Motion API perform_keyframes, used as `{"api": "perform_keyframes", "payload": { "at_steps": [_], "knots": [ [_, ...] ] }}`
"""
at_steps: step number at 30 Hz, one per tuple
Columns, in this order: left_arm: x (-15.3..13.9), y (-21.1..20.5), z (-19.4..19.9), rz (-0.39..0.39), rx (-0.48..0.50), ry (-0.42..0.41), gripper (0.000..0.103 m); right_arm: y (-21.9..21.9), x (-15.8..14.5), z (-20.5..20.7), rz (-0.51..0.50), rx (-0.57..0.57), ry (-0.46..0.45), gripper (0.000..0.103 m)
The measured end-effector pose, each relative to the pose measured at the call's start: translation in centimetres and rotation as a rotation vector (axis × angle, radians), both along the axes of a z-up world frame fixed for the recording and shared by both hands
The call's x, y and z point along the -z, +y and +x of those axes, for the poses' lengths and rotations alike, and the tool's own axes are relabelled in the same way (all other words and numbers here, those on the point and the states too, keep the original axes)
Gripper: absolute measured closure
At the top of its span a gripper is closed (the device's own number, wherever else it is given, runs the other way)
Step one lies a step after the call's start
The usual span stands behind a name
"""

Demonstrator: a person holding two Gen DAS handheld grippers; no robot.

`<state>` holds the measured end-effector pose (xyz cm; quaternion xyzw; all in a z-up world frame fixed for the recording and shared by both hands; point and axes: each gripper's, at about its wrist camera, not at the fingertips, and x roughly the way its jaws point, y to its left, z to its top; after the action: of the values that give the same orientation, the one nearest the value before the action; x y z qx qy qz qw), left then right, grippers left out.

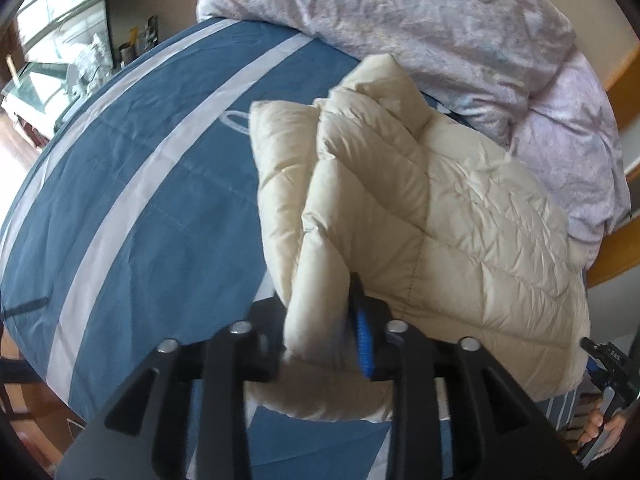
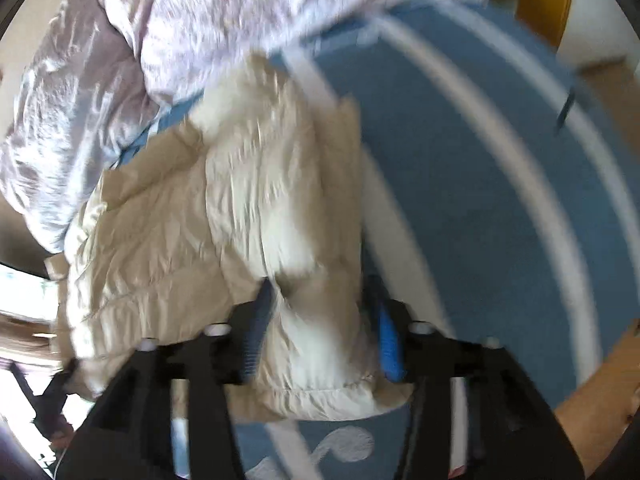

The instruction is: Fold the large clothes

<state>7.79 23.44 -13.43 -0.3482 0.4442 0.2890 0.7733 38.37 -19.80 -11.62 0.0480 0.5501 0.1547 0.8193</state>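
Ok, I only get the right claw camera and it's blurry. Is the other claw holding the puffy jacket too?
Observer: Yes, the left claw is shut on a rolled edge of the cream jacket.
Child: What's past the bed over there?
Observer: Big glass panes, beyond the blue striped sheet's far edge.
Child: Who's holding my claw?
Observer: I see only a hand, gripping the right claw's handle.

Jacket (image 1: 420, 216) on bedsheet (image 1: 140, 184), right of its middle in left wrist view; duvet (image 1: 420, 28) heaped at far edge, touching jacket's far end.
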Motion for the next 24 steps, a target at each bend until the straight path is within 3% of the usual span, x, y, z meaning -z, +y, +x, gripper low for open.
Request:
{"api": "perform_keyframes", "payload": {
  "at_steps": [1,4,10,15,20,24],
  "knots": [
    [0.0,0.2,-0.1,-0.005,-0.010,-0.001,0.050,0.3,-0.7,-0.1,-0.013,0.002,-0.038,0.041],
    [0.0,1.1,-0.4,-0.015,-0.040,-0.009,0.040,2.9,-2.9,-0.4,-0.024,-0.053,-0.126,0.041],
    [0.4,2.9,-0.1,-0.040,-0.073,-0.002,0.032,10.0,-3.6,-3.2,0.009,-0.247,-0.187,0.041],
    [0.7,3.9,0.8,-0.046,-0.072,0.014,0.025,15.8,-2.3,-6.2,0.021,-0.401,-0.202,0.041],
    [1.0,4.5,1.5,-0.053,-0.067,0.026,0.023,18.5,-1.0,-7.7,-0.003,-0.450,-0.207,0.043],
    [1.1,4.9,1.8,-0.067,-0.061,0.029,0.020,18.1,-1.2,-8.6,0.005,-0.441,-0.239,0.045]
  ]
}}
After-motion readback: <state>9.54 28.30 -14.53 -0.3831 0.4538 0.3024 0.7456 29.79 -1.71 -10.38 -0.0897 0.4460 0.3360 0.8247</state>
